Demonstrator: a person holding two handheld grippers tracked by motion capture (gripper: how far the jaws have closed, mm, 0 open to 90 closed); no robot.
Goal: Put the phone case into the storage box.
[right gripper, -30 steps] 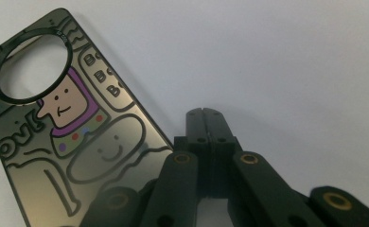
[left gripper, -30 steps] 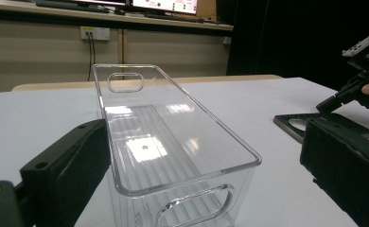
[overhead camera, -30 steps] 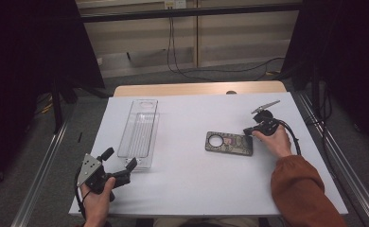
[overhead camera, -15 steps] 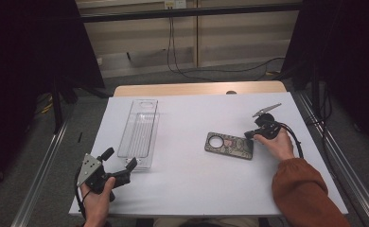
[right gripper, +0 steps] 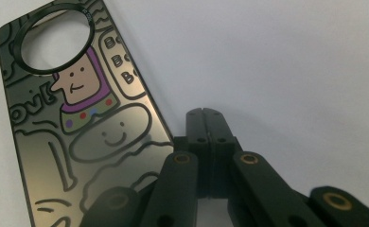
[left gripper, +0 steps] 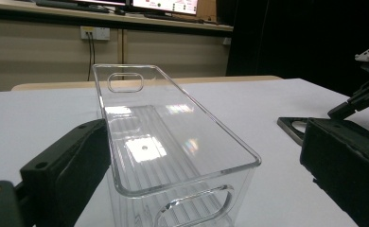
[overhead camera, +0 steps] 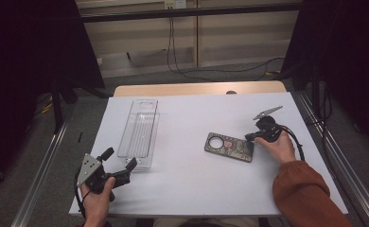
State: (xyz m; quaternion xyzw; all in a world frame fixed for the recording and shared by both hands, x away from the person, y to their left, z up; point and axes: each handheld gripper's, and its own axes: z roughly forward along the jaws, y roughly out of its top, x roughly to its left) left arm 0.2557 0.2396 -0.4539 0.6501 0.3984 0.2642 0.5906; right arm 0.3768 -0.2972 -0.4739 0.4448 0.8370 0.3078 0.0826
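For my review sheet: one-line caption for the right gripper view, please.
Shut right hand-held gripper resting at the edge of a cartoon-printed phone case lying flat on the white table.

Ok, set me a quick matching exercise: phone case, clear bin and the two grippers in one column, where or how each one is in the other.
Things:
1. phone case
2. clear plastic bin
3. left gripper
4. right gripper

States:
A. jaws shut, tips at the right end of the phone case
B. empty, standing left of centre on the white table
C. lying flat, round camera hole at its left end
D. jaws open, pointing at the bin's near end

Pairs: 1-C, 2-B, 3-D, 4-A
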